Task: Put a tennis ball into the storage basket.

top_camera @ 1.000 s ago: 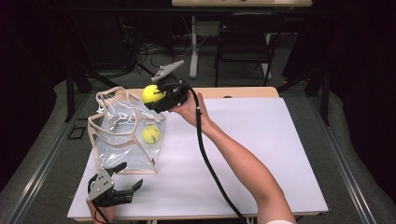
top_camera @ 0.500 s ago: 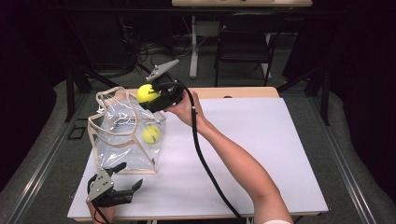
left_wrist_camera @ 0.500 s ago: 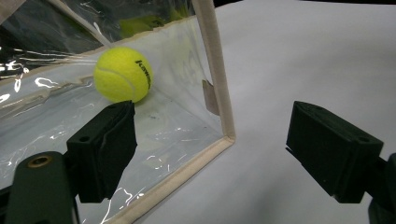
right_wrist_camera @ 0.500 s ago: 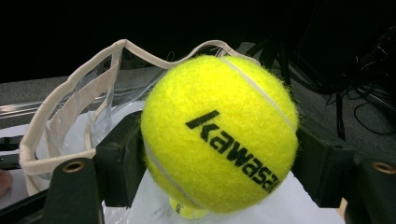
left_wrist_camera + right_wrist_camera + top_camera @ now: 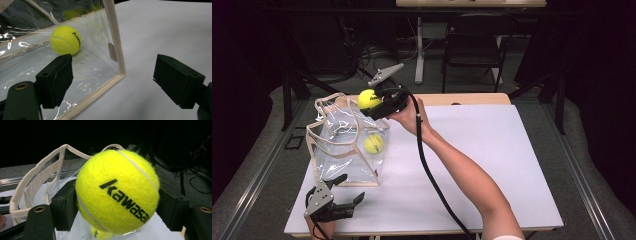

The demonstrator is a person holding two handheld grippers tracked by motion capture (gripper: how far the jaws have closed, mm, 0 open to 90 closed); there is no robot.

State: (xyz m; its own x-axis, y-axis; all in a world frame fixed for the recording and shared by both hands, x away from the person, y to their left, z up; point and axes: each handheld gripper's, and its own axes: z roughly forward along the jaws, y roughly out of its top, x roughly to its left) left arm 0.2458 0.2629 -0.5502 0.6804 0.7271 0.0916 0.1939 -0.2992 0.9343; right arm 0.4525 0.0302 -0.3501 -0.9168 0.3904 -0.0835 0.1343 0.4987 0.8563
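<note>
Since a second ago the right gripper (image 5: pixel 377 104) has carried its tennis ball (image 5: pixel 368 99) a little leftward, from beside the bag's near top edge to a spot above the open mouth; the left gripper has not shifted.

The right gripper's two black jaws press against opposite sides of the held ball (image 5: pixel 117 191), which fills the gap between them in the right gripper view, its black lettering facing the camera. The ball hangs in the air, above the cream-trimmed rim of the clear plastic bag (image 5: pixel 347 145) and not yet inside it. The person's right hand (image 5: pixel 409 116) grips the tool from behind, forearm stretching back across the white table (image 5: pixel 492 155), with the black cable trailing along it.

Below the held ball, a second tennis ball (image 5: pixel 373 143) lies on the bottom of the bag, near the side facing the table's middle. The left gripper view shows this ball (image 5: pixel 65 40) through the clear wall, close to the bag's upright cream corner seam.

The left gripper (image 5: pixel 343 204) rests low at the near left corner of the table, just in front of the bag's base. Its jaws stand wide apart with nothing between them; one jaw lies in front of the bag's wall, the other over bare table.
</note>
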